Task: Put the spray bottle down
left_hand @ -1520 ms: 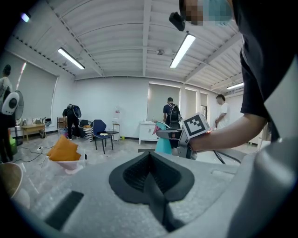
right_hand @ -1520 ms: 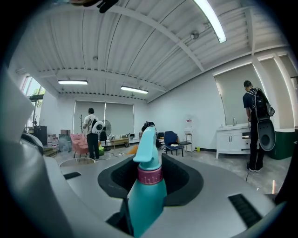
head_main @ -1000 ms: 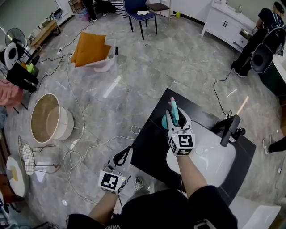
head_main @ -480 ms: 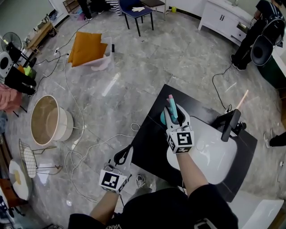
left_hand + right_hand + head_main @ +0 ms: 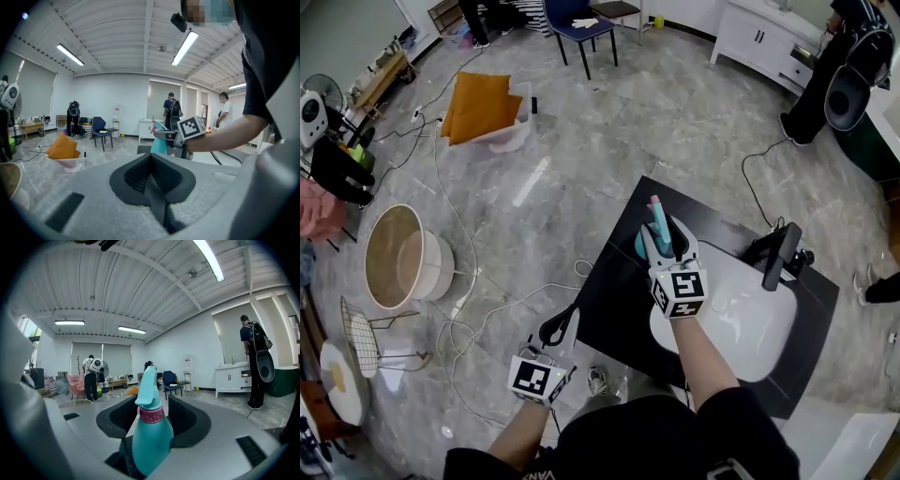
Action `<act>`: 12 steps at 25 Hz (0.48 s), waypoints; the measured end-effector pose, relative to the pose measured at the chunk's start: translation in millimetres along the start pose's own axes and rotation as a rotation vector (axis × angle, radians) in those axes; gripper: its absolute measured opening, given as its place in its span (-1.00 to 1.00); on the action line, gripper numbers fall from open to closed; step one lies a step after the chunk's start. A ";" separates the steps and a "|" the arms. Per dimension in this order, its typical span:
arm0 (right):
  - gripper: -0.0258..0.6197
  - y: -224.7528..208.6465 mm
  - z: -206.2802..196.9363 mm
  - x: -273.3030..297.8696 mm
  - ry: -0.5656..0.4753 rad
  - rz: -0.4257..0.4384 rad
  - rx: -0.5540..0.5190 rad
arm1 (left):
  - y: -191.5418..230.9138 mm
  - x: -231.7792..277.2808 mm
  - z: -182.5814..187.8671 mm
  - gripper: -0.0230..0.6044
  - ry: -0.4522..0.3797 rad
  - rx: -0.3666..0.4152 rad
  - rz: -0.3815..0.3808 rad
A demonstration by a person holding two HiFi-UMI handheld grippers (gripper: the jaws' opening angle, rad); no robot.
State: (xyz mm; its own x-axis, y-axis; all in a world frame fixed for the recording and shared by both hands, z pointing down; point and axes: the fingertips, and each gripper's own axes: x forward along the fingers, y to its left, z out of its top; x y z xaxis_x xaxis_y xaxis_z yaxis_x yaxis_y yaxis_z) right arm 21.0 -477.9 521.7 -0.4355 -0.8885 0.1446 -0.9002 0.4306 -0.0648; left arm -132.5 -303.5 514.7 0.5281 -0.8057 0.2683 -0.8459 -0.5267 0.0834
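At the bottom of the head view, a person's two forearms in dark sleeves reach forward, each hand carrying a grey two-jaw gripper with a black-and-white marker cube.

The left gripper [image 5: 560, 325] is nearest, held low over the grey marble floor [image 5: 581, 141] just off the corner of a black rectangular countertop [image 5: 619, 291]. In the left gripper view its dark ribbed jaws are pressed together with nothing between them [image 5: 151, 164].

The right gripper [image 5: 667, 230] reaches further out, over the countertop and past the left end of a white oval basin [image 5: 741, 328] sunk into it. Its jaws are opening, and a teal plastic spray bottle [image 5: 656, 225] with a pink collar stands upright between them – in the right gripper view [image 5: 152, 399] the bottle [image 5: 151, 441] fills the middle, and gaps show between its neck and the pads on either side. From above, the bottle's round base sits low at the far left part of the countertop, just beside the basin. The left gripper view catches the same bottle [image 5: 158, 143] from the side, nozzle pointing away from the wrist.

A black lever faucet [image 5: 776, 262] stands at the basin's far right.

Further out on the floor – to the left – lie a looping white cable [image 5: 487, 309] and a round cream tub [image 5: 398, 258]. Beyond them is an orange cushion [image 5: 478, 103]. At the far end of the room are a blue chair [image 5: 577, 23], a white cabinet [image 5: 759, 37] and a person in black [image 5: 825, 84].
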 end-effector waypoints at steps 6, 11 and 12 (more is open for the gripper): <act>-0.32 -0.9 0.5 -11.7 0.002 -0.013 0.016 | -2.7 -4.5 1.3 -0.89 -0.009 0.003 -0.007; -0.31 -4.7 4.6 -28.3 -0.005 -0.044 0.020 | -9.4 -8.7 5.8 -0.89 -0.012 0.017 -0.027; -0.31 -4.8 5.7 -32.1 -0.005 -0.048 0.020 | -11.0 -9.7 6.4 -0.89 -0.013 0.018 -0.032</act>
State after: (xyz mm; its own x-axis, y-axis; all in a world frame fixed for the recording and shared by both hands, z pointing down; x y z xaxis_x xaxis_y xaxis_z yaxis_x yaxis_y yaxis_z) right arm 39.3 -452.3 511.7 -0.3915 -0.9090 0.1432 -0.9200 0.3841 -0.0771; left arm -127.9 -291.6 505.1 0.5558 -0.7917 0.2537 -0.8273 -0.5569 0.0746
